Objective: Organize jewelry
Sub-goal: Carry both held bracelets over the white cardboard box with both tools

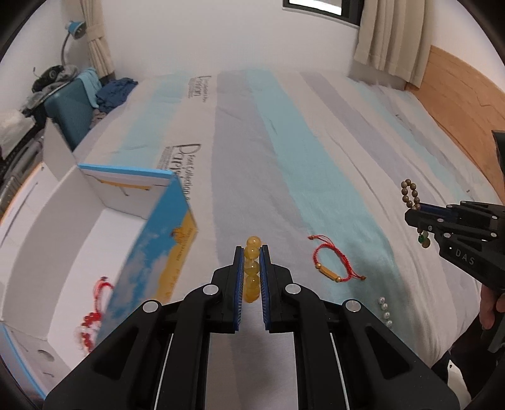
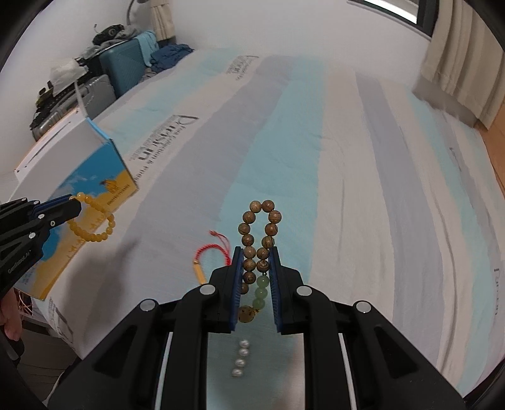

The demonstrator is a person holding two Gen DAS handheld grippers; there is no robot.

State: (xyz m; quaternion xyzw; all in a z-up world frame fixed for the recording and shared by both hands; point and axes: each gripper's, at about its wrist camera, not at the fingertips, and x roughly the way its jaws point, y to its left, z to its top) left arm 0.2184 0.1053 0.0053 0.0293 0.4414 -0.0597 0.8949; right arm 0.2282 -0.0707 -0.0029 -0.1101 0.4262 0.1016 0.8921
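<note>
White capital letters "DAS" are showing on the black plastic body of the right gripper [image 1: 416, 217]. Grey lettering is running in lines across the striped white, grey and pale blue bedsheet [image 1: 284, 157], its large word starting with "D" and the rest blurring. Print on the blue and yellow cardboard box [image 2: 94, 202] is staying too small to read.

Beyond the fingers stretches a striped bed [image 1: 284, 142]; far left stand a teal suitcase [image 1: 68, 110], lamp [image 1: 74, 30], curtains [image 1: 394, 38].
</note>
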